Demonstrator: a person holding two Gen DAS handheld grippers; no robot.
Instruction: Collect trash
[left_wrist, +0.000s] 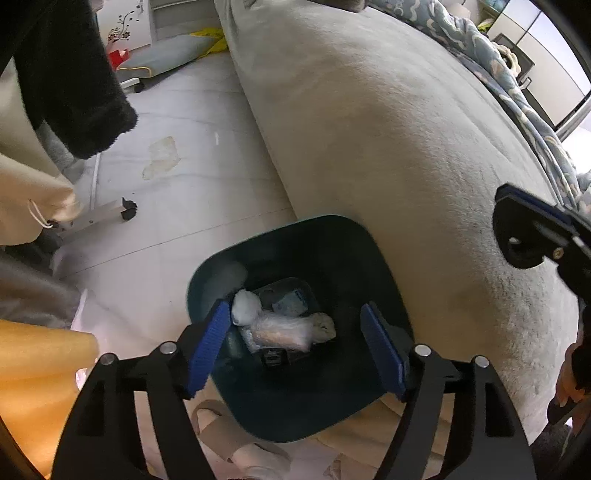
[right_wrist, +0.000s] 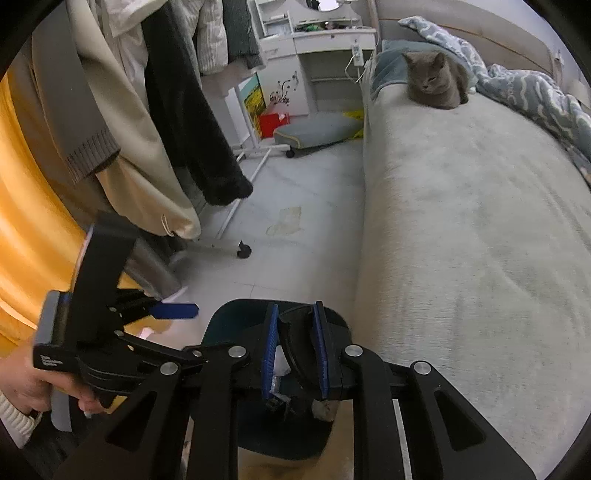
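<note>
Below the empty, wide-open left gripper (left_wrist: 295, 347), crumpled white wrappers (left_wrist: 280, 325) already lay in the dark teal plastic bin (left_wrist: 373, 254), while the right gripper (right_wrist: 294, 354) clamped a black object (right_wrist: 295, 343)

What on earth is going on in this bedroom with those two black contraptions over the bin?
A person is tidying up rubbish with a handheld claw in each hand. Both hover over a dark bin on the floor beside the bed. The left claw stands open above the bin, with nothing pinched; crumpled wrappers already lie at the bottom. The right claw is shut and points down at the same bin. A grey cat sits on the bed.
</note>
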